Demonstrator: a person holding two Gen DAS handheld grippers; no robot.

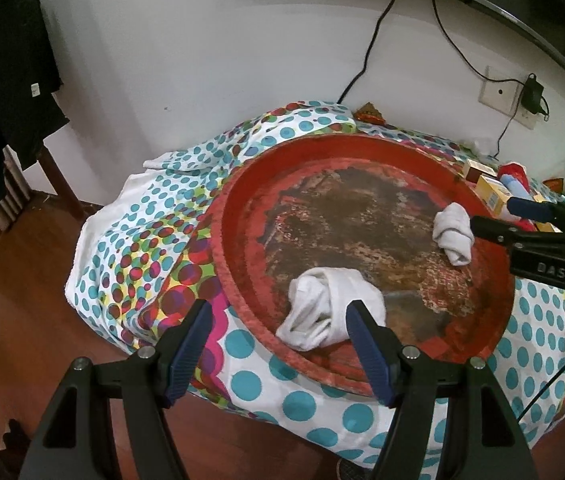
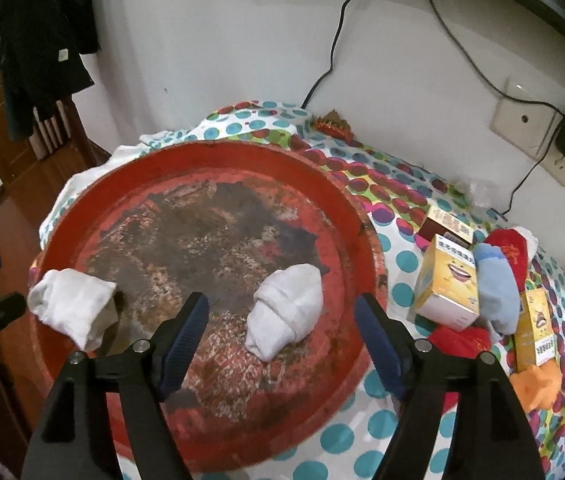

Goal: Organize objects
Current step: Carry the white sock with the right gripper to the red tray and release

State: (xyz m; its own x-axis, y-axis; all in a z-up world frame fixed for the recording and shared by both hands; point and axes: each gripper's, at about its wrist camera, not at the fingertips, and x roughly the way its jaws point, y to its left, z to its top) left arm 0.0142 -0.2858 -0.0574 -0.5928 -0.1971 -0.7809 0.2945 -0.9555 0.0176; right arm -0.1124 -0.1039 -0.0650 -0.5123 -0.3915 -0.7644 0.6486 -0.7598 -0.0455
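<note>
Your left hand-held gripper (image 1: 278, 320) gapes wide at the tray's (image 2: 346, 216) near-left rim, empty. Beside it, a loosely bunched white sock (image 2: 72, 306). Mid-tray, a tight rolled white sock (image 2: 286, 306) sits between your right hand-held gripper's (image 2: 282, 314) spread fingers, ungripped.

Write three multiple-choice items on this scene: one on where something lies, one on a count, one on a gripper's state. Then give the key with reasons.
1. Where do the rolled white socks lie?
A. in the round red worn tray
B. on the floor
C. on the boxes

2. How many white sock rolls are in the tray?
A. one
B. two
C. four

3. How is the right gripper?
A. shut on a sock
B. shut on a box
C. open

Key:
1 A: both the near white sock roll and the far white sock roll rest inside the round red worn tray.
2 B: two rolls show there.
3 C: the right gripper has spread fingers holding nothing.
</note>
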